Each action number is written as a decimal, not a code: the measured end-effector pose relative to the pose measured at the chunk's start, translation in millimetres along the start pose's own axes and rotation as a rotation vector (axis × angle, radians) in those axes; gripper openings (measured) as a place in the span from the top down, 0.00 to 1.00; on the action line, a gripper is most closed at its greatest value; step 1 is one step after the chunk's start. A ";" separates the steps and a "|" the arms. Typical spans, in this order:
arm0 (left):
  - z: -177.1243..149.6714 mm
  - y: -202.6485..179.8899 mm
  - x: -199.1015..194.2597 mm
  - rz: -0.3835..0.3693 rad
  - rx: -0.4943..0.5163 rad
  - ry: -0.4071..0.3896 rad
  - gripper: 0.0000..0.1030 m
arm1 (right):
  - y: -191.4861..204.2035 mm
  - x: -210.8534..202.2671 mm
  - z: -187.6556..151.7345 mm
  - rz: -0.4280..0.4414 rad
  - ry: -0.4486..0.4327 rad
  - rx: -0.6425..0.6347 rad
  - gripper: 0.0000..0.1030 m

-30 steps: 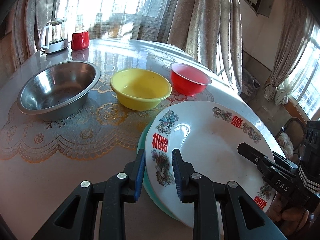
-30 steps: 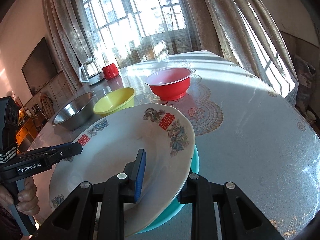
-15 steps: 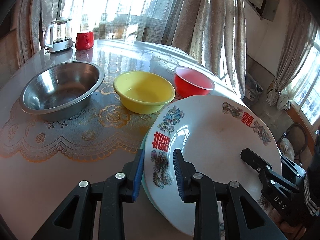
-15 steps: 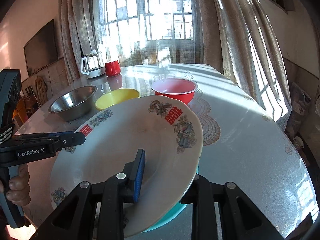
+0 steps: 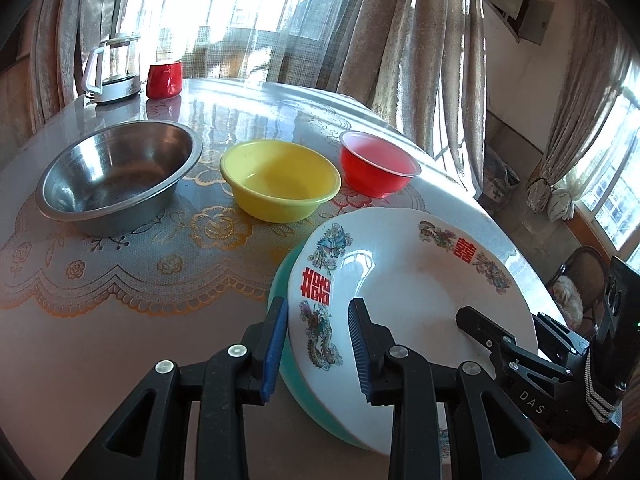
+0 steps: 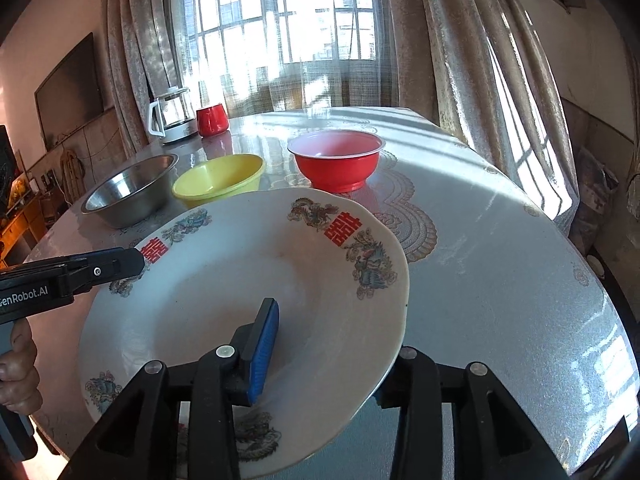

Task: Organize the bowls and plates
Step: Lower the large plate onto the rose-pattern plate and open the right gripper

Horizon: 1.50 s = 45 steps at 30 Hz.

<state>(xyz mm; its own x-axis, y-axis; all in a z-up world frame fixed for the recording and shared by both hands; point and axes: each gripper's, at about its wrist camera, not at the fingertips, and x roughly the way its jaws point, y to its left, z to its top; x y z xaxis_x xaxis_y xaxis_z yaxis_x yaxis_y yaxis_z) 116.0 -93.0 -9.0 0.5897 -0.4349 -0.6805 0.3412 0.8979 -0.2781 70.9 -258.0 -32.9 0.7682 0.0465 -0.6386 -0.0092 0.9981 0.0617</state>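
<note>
Since a second ago our right gripper [image 6: 332,344] has rolled slightly and its jaws have just been opening, the white plate [image 5: 404,304] between them. Our left gripper [image 5: 318,346] loosely straddles the plate's rim, barely parted. The plate lies on a teal plate [image 5: 286,364] at the table's [image 5: 72,344] near edge.

My left gripper [image 5: 318,344] has black skeletal arms with triangular cut-outs, silver screw heads and ribbed blue pads [image 5: 274,346]. My right gripper [image 6: 328,356] matches it and bears white "DAS" lettering and a striped strap; the left's side reads "GenRobot.AI"
</note>
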 end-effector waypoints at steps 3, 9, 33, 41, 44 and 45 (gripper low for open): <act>-1.2 -1.7 -1.6 0.009 0.017 -0.004 0.70 | -1.7 -3.8 -2.8 0.010 -0.003 0.006 0.60; -7.0 0.2 -5.8 -0.004 0.007 -0.006 0.70 | -9.9 -22.3 -11.1 0.026 -0.040 0.048 0.60; -19.7 -15.7 -29.5 0.063 0.067 -0.051 0.67 | -10.2 -23.8 -18.8 0.029 -0.026 0.115 0.67; -24.9 -16.8 -37.5 0.055 0.073 -0.057 0.67 | -8.8 -26.2 -18.0 0.021 -0.009 0.117 0.66; -27.1 -15.6 -40.0 0.057 0.068 -0.057 0.67 | -8.3 -28.8 -18.3 0.009 -0.012 0.118 0.66; -27.8 -14.6 -40.8 0.056 0.066 -0.058 0.67 | -8.4 -30.3 -18.6 0.004 -0.014 0.120 0.66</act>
<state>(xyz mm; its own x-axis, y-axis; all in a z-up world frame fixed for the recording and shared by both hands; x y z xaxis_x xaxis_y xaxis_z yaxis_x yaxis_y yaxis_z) 66.6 -86.5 4.0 0.6500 -0.3895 -0.6526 0.3533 0.9151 -0.1943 35.9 -267.0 -28.4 0.7769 0.0496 -0.6277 0.0633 0.9857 0.1562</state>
